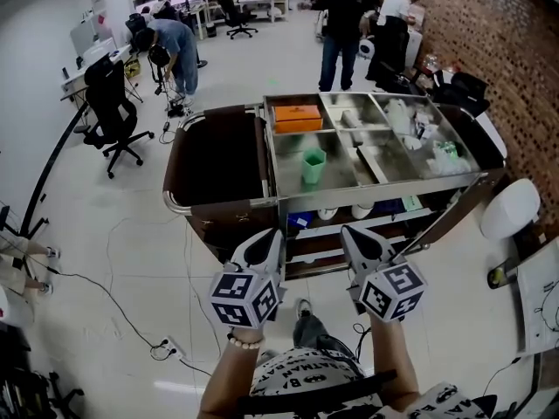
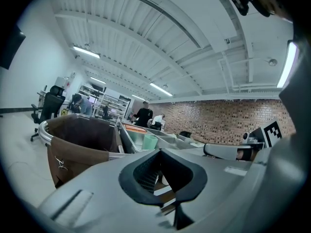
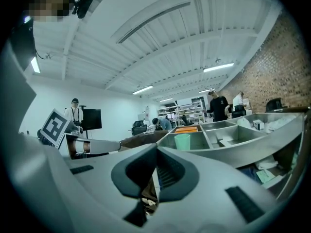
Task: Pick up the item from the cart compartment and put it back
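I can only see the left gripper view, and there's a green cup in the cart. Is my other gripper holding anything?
Observer: No. The right gripper view shows the right tongs shut, with nothing between them.
Operator: Is the cup all alone in its box?
Observer: Yes. In the head view the green cup stands upright, alone in the near left compartment of the cart.
Operator: What's that orange strip behind it?
Observer: A flat orange box, lying in the compartment just behind the cup's.
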Motion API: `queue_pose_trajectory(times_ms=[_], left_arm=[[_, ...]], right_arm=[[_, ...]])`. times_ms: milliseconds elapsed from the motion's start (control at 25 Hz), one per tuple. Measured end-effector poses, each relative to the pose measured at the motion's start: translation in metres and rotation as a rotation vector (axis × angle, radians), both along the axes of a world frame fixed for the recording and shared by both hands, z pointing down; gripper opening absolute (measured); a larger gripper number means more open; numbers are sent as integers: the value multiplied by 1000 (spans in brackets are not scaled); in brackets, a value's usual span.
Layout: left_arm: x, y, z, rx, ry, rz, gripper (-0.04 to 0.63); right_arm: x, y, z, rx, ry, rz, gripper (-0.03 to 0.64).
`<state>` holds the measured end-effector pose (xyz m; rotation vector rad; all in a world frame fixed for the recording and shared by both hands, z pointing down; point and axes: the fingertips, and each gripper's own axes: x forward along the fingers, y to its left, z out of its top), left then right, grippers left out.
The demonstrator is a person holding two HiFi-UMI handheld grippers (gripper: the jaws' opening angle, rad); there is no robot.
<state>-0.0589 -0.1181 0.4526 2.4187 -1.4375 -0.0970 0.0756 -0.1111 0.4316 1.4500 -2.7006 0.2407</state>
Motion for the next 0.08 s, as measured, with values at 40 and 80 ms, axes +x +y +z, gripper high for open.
queue_pose_trajectory(times_ms=[40, 80], left_arm=[[-1, 0, 0, -1, 5, -1, 3], [-1, 0, -1, -2, 10, -2, 3]], right_arm=[[0, 0, -1, 1, 3, -1, 9], [0, -1, -1, 2, 7, -2, 9]])
